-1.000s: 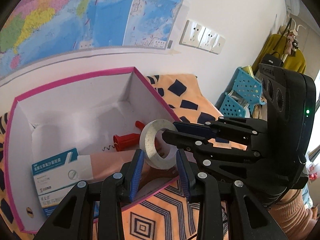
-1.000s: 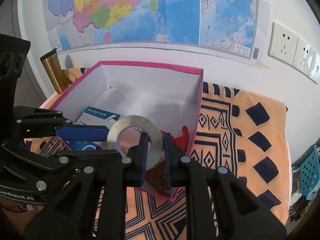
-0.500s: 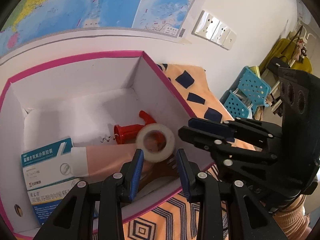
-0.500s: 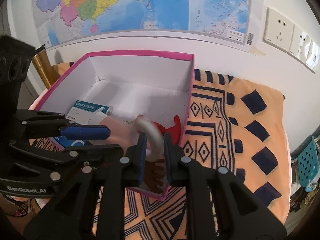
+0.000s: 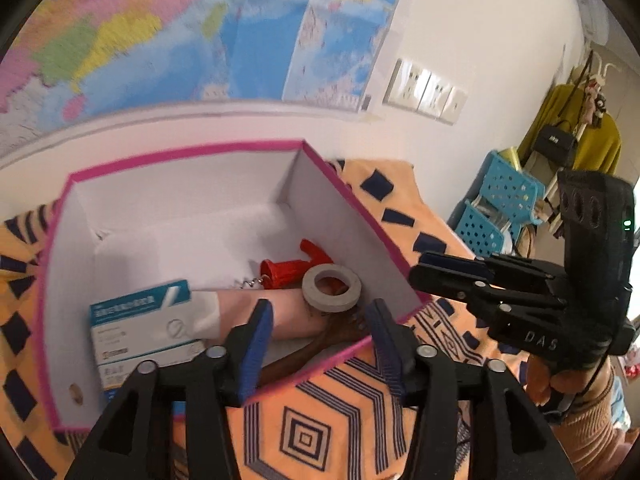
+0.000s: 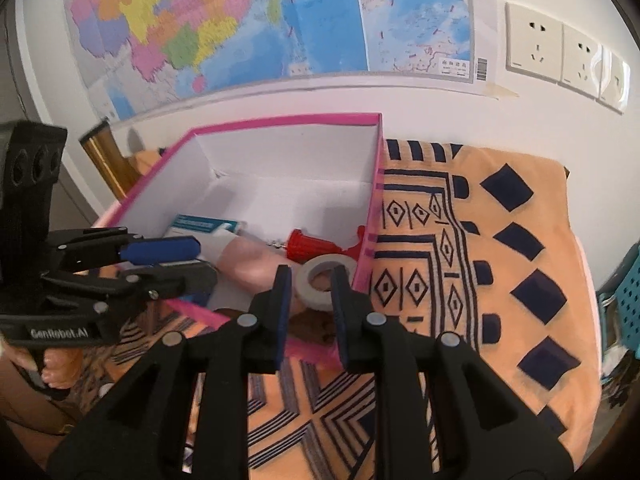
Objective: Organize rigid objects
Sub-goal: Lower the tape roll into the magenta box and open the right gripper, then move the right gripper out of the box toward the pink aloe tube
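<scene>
The right tool (image 6: 307, 280) had released the tape roll (image 6: 325, 283), which now lay in the pink box (image 6: 280, 123); left tool (image 5: 318, 330) also parted, empty.

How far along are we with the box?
Done: tape roll, red corkscrew and blue-white carton lie inside the pink box. In hand: nothing; left gripper and right gripper are open. Left: no loose items visible on the cloth.

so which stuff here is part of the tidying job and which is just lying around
Part of the job:
pink box
tape roll
red corkscrew
blue-and-white carton
left claw and right claw, both open

Just lying about:
patterned orange cloth
wall map
wall sockets
blue baskets
</scene>
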The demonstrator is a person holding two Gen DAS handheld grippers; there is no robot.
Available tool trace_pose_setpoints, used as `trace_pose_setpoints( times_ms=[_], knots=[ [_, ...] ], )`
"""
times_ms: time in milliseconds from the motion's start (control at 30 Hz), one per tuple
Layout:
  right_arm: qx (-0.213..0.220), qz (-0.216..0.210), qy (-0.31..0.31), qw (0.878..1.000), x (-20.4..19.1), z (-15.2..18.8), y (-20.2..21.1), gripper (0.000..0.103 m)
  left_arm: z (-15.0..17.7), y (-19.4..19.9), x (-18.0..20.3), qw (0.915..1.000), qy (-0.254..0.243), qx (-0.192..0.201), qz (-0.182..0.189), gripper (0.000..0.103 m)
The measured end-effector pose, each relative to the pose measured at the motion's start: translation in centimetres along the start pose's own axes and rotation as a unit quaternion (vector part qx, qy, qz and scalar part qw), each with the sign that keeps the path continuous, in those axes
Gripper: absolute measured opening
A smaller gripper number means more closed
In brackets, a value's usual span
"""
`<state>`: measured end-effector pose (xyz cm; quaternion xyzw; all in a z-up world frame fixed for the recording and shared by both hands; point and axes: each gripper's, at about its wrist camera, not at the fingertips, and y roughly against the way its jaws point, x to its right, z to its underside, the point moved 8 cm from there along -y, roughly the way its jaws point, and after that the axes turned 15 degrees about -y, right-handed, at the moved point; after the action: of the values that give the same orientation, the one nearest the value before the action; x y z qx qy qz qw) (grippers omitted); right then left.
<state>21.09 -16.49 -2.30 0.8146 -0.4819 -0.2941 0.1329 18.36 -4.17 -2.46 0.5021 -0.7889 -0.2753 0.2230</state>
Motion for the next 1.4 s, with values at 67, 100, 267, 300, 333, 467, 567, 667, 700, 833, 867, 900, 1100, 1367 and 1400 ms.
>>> trace_pose_setpoints(
  times_ms=[67, 100, 267, 300, 333, 467, 567, 667, 700, 833, 867, 900, 1100, 1367, 1400],
  knots=[
    [0.006, -0.016, -0.006, 1.0, -0.2, 0.3, 1.2, 0.024, 0.3, 1.7, 0.0, 0.9999, -0.003, 0.015, -0.005, 0.054],
    [0.008, -0.028, -0.01, 1.0, -0.3, 0.6, 1.8, 0.025, 0.5, 2.5, 0.0, 0.9997, -0.005, 0.021, -0.009, 0.056],
    [0.008, -0.069, -0.018, 0.997, -0.9, 2.2, 4.4, 0.028, 2.7, 5.5, -0.4, 0.9991, -0.008, 0.033, -0.025, 0.059],
    [0.006, -0.074, -0.018, 0.997, -1.0, 2.7, 4.7, 0.028, 3.5, 5.9, -0.7, 0.9989, -0.008, 0.029, -0.037, 0.062],
    [0.003, -0.082, -0.019, 0.996, -1.1, 3.3, 5.1, 0.028, 4.1, 6.1, -1.0, 0.9985, -0.007, 0.024, -0.048, 0.07],
    [-0.015, -0.111, -0.036, 0.993, -1.2, 5.8, 5.8, 0.043, 7.4, 6.9, -2.2, 0.9979, 0.009, 0.007, -0.063, 0.073],
    [-0.031, -0.116, -0.048, 0.992, -0.9, 8.0, 5.6, 0.045, 9.8, 7.2, -2.5, 0.9973, 0.019, -0.007, -0.07, 0.073],
    [-0.05, -0.124, -0.062, 0.989, -0.7, 10.0, 5.2, 0.045, 12.1, 7.5, -2.5, 0.9973, 0.036, -0.019, -0.062, 0.073],
    [-0.055, -0.125, -0.064, 0.988, -0.7, 10.6, 5.0, 0.045, 12.8, 7.5, -2.4, 0.9971, 0.039, -0.022, -0.061, 0.073],
    [-0.086, -0.127, -0.063, 0.986, -1.1, 12.8, 4.1, 0.045, 15.6, 7.1, -1.3, 0.997, 0.052, -0.035, -0.046, 0.073],
    [-0.095, -0.127, -0.061, 0.985, -1.2, 13.3, 3.8, 0.045, 16.3, 7.0, -0.9, 0.9967, 0.057, -0.04, -0.041, 0.073],
    [-0.105, -0.129, -0.061, 0.984, -1.5, 13.9, 3.6, 0.045, 17.0, 7.0, -0.5, 0.9965, 0.061, -0.045, -0.036, 0.073],
    [-0.143, -0.142, -0.056, 0.978, -2.5, 16.7, 2.6, 0.045, 18.8, 7.5, 0.8, 0.9965, 0.053, -0.058, -0.027, 0.072],
    [-0.178, -0.148, -0.048, 0.972, -3.7, 20.1, 1.6, 0.045, 20.2, 7.4, 1.7, 0.9961, 0.044, -0.074, -0.017, 0.069],
    [-0.18, -0.152, -0.048, 0.971, -3.9, 20.3, 1.6, 0.045, 20.3, 7.3, 1.7, 0.9959, 0.046, -0.076, -0.015, 0.067]
  ],
)
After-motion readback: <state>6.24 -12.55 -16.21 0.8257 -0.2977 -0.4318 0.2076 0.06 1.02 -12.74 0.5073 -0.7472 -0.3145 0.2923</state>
